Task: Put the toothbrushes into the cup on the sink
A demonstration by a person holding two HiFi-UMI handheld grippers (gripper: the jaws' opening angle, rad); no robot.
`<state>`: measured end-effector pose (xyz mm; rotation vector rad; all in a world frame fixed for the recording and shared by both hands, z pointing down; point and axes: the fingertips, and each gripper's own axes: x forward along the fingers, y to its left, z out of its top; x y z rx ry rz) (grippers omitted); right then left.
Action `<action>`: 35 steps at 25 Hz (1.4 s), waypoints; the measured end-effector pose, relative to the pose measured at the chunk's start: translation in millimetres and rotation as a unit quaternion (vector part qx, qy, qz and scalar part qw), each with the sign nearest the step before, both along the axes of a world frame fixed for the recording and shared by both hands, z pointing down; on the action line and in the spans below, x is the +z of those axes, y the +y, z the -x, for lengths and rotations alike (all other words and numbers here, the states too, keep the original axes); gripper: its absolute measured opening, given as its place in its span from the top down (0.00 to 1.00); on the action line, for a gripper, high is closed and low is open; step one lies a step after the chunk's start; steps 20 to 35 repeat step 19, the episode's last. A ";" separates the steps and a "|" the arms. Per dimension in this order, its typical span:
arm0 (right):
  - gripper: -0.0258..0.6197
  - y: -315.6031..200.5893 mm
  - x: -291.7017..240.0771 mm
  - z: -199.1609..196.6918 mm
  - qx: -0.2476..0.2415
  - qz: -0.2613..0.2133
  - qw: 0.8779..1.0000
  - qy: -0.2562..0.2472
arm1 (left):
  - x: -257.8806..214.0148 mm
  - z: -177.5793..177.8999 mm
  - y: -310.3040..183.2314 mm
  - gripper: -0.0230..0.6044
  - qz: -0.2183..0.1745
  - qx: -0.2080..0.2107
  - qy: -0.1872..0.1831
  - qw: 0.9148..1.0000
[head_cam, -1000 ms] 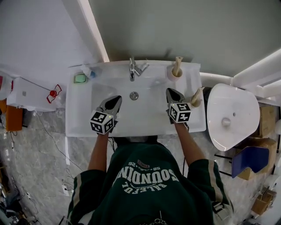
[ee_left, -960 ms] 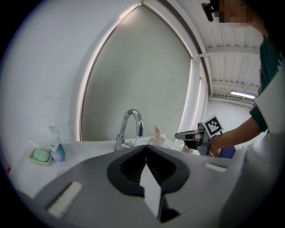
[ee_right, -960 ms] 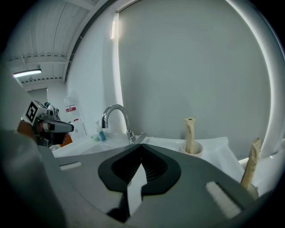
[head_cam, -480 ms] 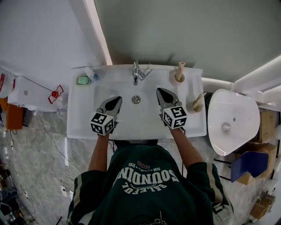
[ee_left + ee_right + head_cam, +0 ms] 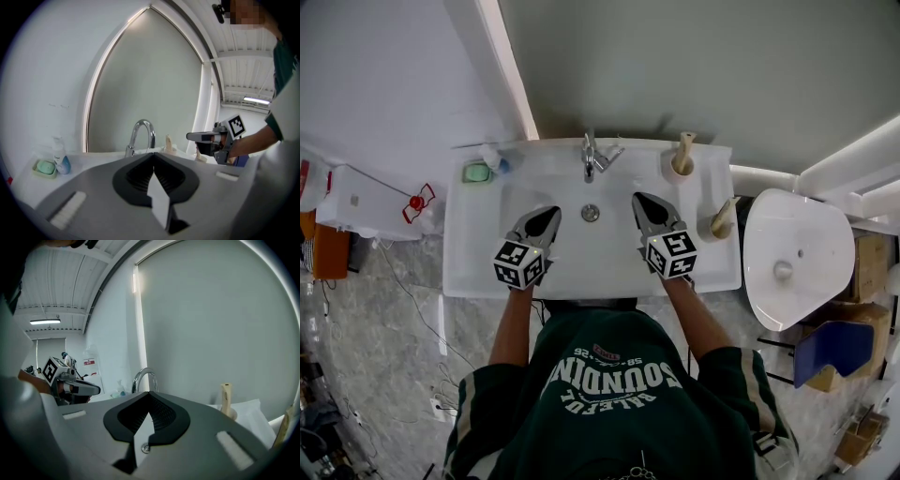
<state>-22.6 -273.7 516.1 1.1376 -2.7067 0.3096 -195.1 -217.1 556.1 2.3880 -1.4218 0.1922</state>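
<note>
Right gripper (image 5: 641, 201), jaws together and empty, is hovering mid-basin, withdrawn leftward from the pale wooden toothbrush (image 5: 722, 215) at the white ceramic sink (image 5: 487, 253) right rim. That brush is seemingly still waiting outside the small pale cup (image 5: 680, 168) at far right. Left gripper (image 5: 549, 211) is idling, jaws together.

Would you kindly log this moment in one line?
left gripper: shut, empty | right gripper: shut, empty | both over sink | toothbrush in back cup

- Left grey two-jaw gripper with marker cube (image 5: 551, 210): jaws together, nothing between them, pointing forward and slightly down.
- Right grey two-jaw gripper with marker cube (image 5: 637, 199): jaws together, empty, same pose, well apart from the left.
- Left forearm (image 5: 511, 323), right forearm (image 5: 698, 317): bare, extended.
</note>
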 end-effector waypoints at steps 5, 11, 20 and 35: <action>0.96 0.4 1.1 -1.2 0.002 0.003 1.000 -0.002 | 0.4 -1.0 0.2 0.88 0.000 0.001 0.000 1.000; 0.96 0.0 1.2 -1.9 0.002 0.004 1.000 -0.003 | 1.3 -1.4 1.2 0.88 0.002 0.002 0.000 1.000; 0.96 0.7 0.6 -5.4 0.005 0.005 1.000 -0.003 | 1.8 -2.1 3.9 0.88 0.003 0.004 -0.001 1.000; 0.96 0.7 0.6 -5.4 0.005 0.005 1.000 -0.003 | 1.8 -2.1 3.9 0.88 0.003 0.004 -0.001 1.000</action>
